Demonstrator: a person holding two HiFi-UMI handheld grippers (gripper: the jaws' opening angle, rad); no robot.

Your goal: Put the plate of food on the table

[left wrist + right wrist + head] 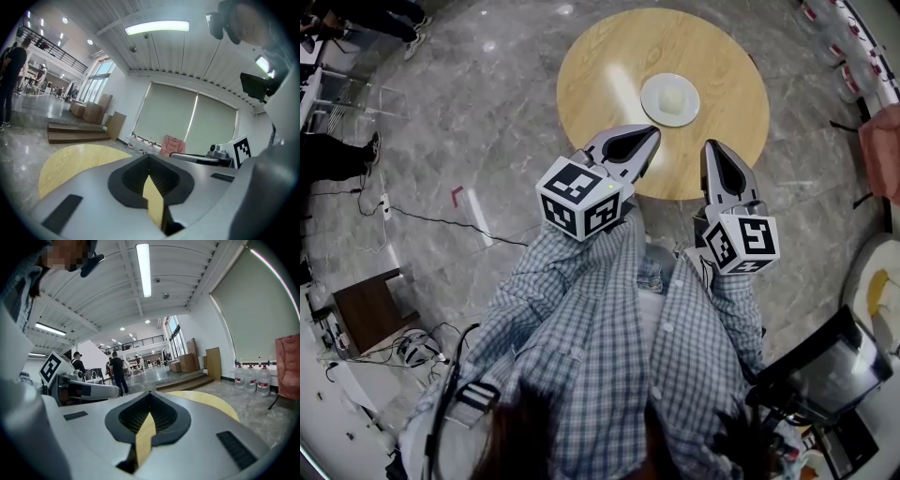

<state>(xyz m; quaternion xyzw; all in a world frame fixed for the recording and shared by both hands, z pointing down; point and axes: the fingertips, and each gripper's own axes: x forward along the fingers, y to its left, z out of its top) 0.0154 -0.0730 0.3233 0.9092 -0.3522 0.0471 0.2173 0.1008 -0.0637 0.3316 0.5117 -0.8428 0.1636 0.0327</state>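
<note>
A white plate (669,99) with a pale mound of food rests on the round wooden table (600,66), right of its middle. My left gripper (652,131) hovers over the table's near edge, pointing at the plate from the lower left, jaws shut and empty. My right gripper (711,145) is also at the near edge, just below the plate, shut and holding nothing. In the left gripper view, the left gripper (149,157) has its tips meeting, with the table (70,161) showing beyond. The right gripper (150,393) looks the same, above the table (206,401). Neither gripper view shows the plate.
The floor is grey marble. People stand at the far left (337,150), with cables and a brown box (366,309) near them. A pink chair (883,150) and water bottles (248,376) are to the right. Wooden steps (75,131) lie beyond the table.
</note>
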